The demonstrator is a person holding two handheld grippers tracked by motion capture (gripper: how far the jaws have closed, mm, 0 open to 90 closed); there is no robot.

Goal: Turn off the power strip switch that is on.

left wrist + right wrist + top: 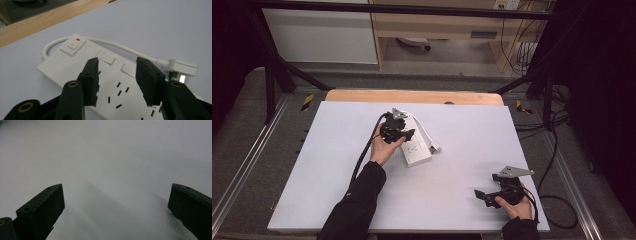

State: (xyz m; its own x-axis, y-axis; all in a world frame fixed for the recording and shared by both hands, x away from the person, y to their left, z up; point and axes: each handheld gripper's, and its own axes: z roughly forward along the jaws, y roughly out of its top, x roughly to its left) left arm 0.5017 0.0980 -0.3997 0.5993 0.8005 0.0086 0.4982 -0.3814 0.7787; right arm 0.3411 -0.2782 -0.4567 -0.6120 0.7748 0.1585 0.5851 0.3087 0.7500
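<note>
A white power strip [418, 151] lies a little left of the middle of the pale mat, its red-marked switch [72, 45] at the far end. Its short white cable [112, 46] loops round to a white plug [182, 68] resting beside it. My left gripper [404, 135] hovers over the strip's top face, and in the left gripper view its jaws [117, 67] stand partly apart above the socket holes, with nothing pressed between the pads. My right gripper [487, 186] rests low near the front right corner of the mat, jaws [115, 192] wide open over bare surface.
The pale mat [472, 135] covers a wooden table whose edge [412, 96] shows at the back. Black frame bars and cables [552, 150] run along the right side. A cabinet and shelf stand beyond the table.
</note>
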